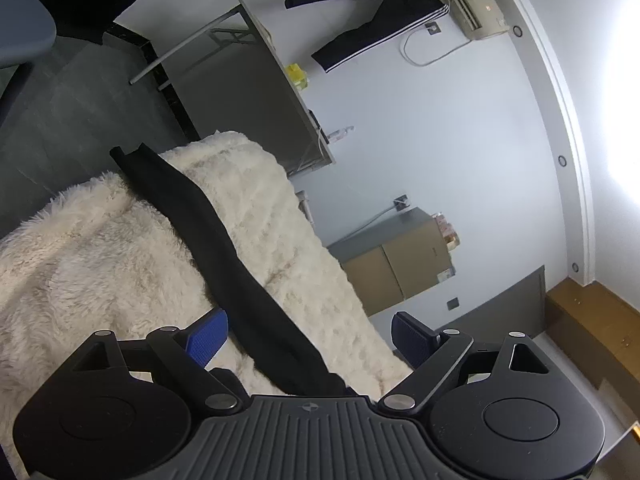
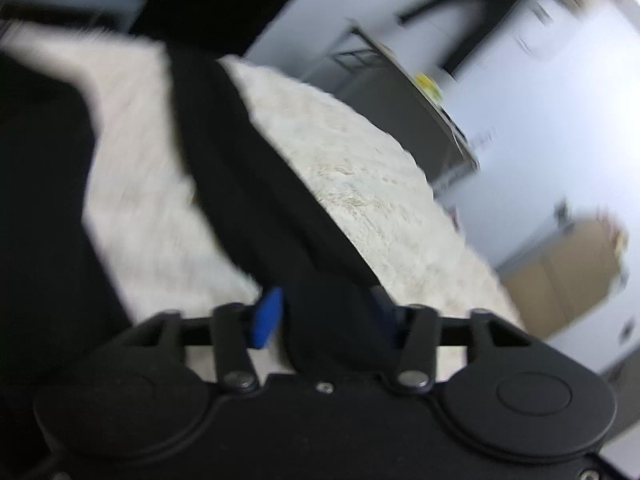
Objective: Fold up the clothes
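Black garment [image 1: 224, 248]: laid across cream fleece blanket [image 1: 100, 264]. Left gripper [image 1: 308, 340]: fingers held wide apart, cloth untouched. Right gripper [image 2: 328, 316]: clamped on the garment.

White wall [image 1: 440, 140] — grey table [image 1: 248, 92], dark floor [image 1: 72, 120].

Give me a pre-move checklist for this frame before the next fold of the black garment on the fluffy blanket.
1. Left tool open, pads clear of the cloth: ok.
2. Black garment runs between the left tool's pads, ready to be gripped: ok.
3. Right tool has the garment between its pads: ok; a firm pinch: cannot tell, picture blurred.
4. Garment lies flat on the cream blanket: not ok, it forms a narrow twisted strip.
5. Right wrist view sharp enough to judge: not ok.
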`<state>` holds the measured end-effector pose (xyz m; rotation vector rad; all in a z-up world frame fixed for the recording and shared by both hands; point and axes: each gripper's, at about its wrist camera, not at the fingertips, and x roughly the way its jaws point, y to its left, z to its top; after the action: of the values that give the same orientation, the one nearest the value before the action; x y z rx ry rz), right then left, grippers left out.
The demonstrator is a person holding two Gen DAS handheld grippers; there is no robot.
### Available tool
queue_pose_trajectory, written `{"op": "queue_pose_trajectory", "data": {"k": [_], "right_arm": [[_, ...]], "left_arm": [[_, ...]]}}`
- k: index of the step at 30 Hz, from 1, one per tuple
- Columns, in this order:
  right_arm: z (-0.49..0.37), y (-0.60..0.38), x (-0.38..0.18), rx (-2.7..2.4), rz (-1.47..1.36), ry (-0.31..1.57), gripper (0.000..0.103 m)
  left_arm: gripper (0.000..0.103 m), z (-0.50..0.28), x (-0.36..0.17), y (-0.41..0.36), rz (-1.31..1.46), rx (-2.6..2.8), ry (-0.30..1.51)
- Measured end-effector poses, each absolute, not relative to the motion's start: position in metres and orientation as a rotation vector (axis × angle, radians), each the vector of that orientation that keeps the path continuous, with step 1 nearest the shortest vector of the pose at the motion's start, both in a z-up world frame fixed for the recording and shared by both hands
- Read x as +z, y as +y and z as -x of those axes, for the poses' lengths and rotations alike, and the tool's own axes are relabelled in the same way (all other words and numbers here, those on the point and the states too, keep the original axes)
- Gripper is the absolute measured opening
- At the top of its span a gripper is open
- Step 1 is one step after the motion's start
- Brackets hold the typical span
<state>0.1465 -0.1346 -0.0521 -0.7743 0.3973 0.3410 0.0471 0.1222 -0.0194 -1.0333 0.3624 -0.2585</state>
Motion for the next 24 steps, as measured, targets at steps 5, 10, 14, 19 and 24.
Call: {"op": "queue_pose_trajectory", "data": {"k": [5, 10, 14, 19, 24], "right_arm": [[-0.161, -0.127, -0.092, 0.261, 0.714, 0.572, 0.022], [-0.135, -0.120, -0.080, 0.340, 0.747, 0.510, 0.042], [-0.128, -0.130, -0.062, 0.278, 0.687, 0.420, 0.057], [-0.117, -0.133, -0.050, 0.279, 0.553, 0.479, 0.060], [-0.102, -0.125, -0.041, 0.328, 0.465, 0.486, 0.068]], "left_arm": [[0.086, -0.046, -0.015, 0.117, 0.983, -0.250, 0.366], [0.086, -0.047, -0.009, 0.109, 0.913, -0.263, 0.373], [0.086, -0.048, -0.006, 0.104, 0.878, -0.289, 0.383], [0.086, -0.045, -0.004, 0.104, 0.866, -0.296, 0.368], [0.086, -0.045, -0.004, 0.108, 0.880, -0.296, 0.364]]}}
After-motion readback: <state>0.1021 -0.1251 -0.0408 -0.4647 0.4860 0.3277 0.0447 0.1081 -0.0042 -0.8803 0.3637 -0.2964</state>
